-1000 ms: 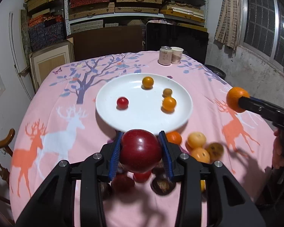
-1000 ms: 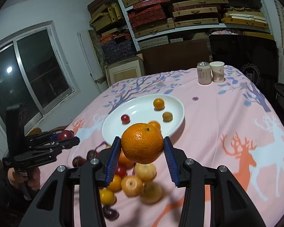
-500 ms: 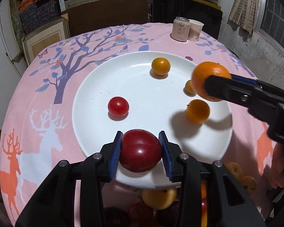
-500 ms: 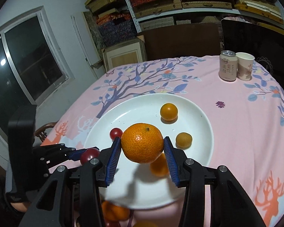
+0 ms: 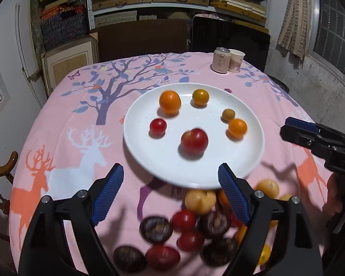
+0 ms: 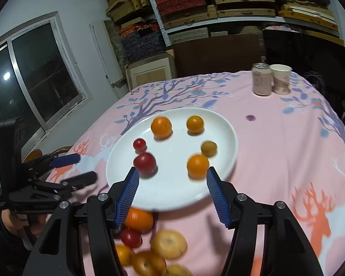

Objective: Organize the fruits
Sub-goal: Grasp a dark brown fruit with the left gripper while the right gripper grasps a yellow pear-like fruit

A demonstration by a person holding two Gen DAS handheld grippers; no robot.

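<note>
A white plate on the pink tablecloth holds several fruits. The dark red plum lies free near its middle. The big orange rests at its far left. My left gripper hovers over the plate's near rim, its jaws opening with nothing between them. My right gripper hangs over the near rim too, jaws opening and empty; it shows at the right edge of the left wrist view. A pile of loose fruit lies under both grippers.
A drink can and a paper cup stand at the table's far side. A wooden chair sits off the left edge. Stacked shelves and a dark chair back rise behind the table. A hand holds the left gripper.
Both grippers have let go: the plum and the big orange now lie on the plate. Both have drawn back toward the plate's near rim with wider jaws.
</note>
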